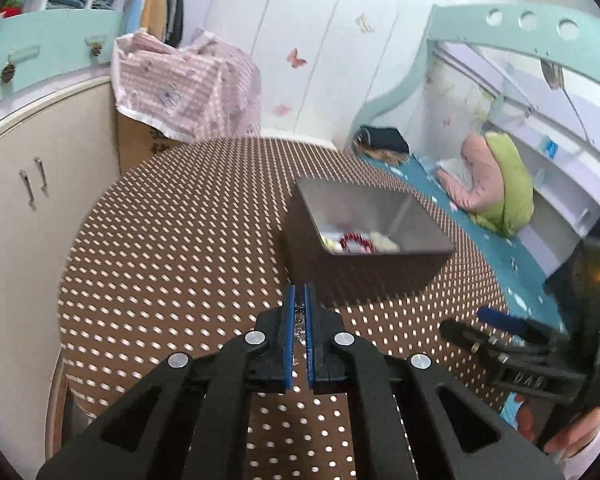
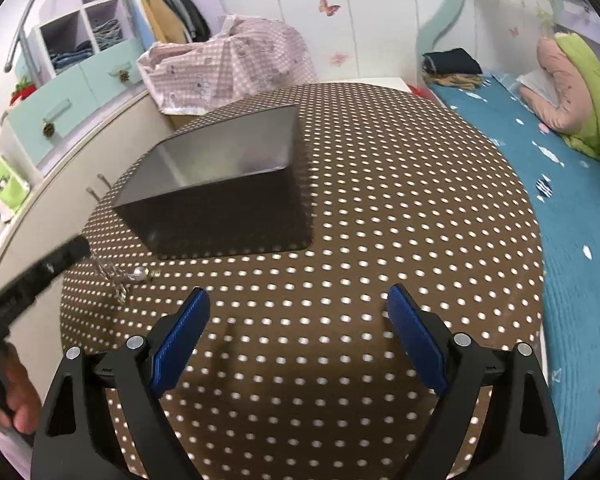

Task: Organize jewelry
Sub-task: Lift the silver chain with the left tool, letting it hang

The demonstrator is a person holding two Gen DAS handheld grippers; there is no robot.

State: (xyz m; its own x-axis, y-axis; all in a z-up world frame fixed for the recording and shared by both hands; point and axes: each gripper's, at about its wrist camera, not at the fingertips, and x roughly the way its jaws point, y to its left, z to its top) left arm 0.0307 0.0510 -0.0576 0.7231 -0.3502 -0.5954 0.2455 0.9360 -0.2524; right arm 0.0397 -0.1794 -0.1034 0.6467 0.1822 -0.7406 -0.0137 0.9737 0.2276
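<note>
Left gripper (image 1: 299, 300) pinched on chain (image 2: 114, 276), box (image 1: 364, 220) at one o'clock; could slip free if swung, dangling loosely.

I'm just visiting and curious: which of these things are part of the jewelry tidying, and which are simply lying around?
Part of the job:
- thin silver chain, pinched in the left gripper
- grey metal box holding a red beaded bracelet
- open right gripper
- brown dotted table

Lying about:
- pink checked cloth
- folded dark clothes
- pink and green pillows
</note>
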